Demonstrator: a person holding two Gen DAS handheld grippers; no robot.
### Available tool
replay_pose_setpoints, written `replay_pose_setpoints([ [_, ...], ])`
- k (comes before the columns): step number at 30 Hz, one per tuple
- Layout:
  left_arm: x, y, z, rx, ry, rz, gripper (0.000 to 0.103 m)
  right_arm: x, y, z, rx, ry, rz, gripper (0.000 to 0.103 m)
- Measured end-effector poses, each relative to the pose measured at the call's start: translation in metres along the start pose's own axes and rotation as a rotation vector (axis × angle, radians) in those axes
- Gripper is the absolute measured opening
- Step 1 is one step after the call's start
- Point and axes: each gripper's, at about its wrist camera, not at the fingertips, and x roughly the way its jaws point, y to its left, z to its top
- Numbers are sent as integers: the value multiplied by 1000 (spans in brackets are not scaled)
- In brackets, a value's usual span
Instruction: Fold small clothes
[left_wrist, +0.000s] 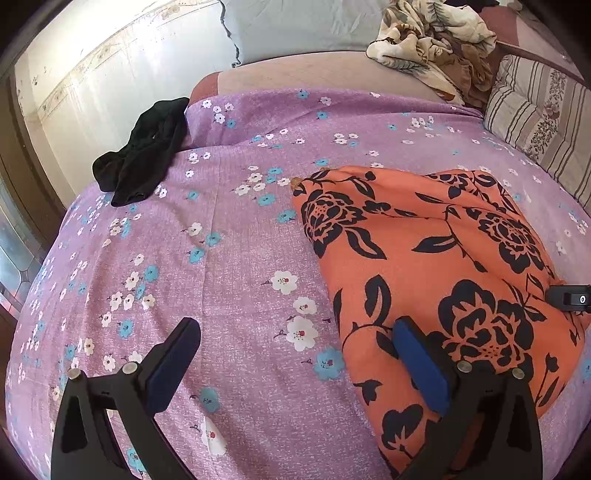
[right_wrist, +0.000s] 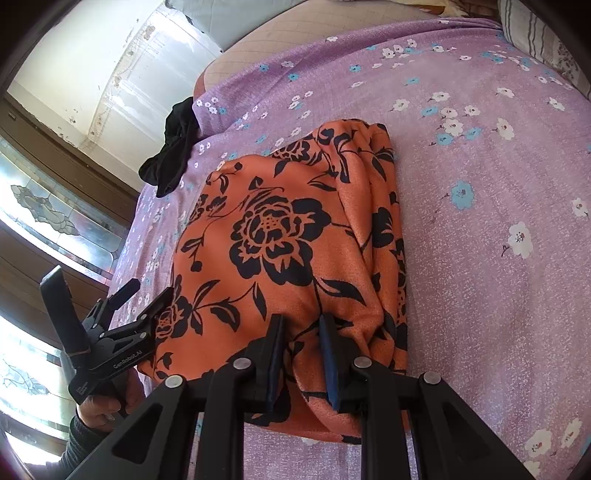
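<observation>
here, at the bottom centre of the right wrist view, the right gripper (right_wrist: 303, 365) stands over the near edge of the orange floral garment (right_wrist: 280, 240); a ridge of that cloth rises between its jaws, which are drawn close but seem not fully pressed together (whether they truly pinch the fabric cannot be told). in the lower part of the left wrist view, the left gripper (left_wrist: 295, 363) is spread wide and holds nothing, its right-hand pad over the garment's left border, its other pad over the purple floral bedsheet (left_wrist: 221, 258). the garment fills the centre right of that view, lying on the sheet already doubled into a rough block with a bunched fold along one side. the step in hand is judged a mid-fold grasp. the next move calls for the left gripper to close on the near corner, so both can carry the edge over evenly. farther off, at upper left, a crumpled black garment (left_wrist: 144, 151) waits at the sheet's edge; a striped pillow (left_wrist: 535, 122) lies at upper right.
</observation>
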Motion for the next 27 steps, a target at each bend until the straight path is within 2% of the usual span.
replay_pose_setpoints([
  [10,1,1,0,-11,4,-6,103,-1,-1,0,3,-11,13,24],
  [13,1,1,0,-12,6,-8,103,-1,0,1,2,-14,21,28],
  [16,1,1,0,-15,8,-10,103,0,6,1,-21,-16,50,45],
  [17,1,1,0,-15,8,-10,103,0,10,0,-37,-16,73,59],
  [19,2,1,0,-16,9,-10,103,2,20,-1,-71,-20,54,69],
  [22,2,1,1,-18,11,-13,103,2,25,-1,-74,-27,43,71],
  [27,3,2,2,-17,12,-20,103,-11,8,7,34,-61,147,71],
])
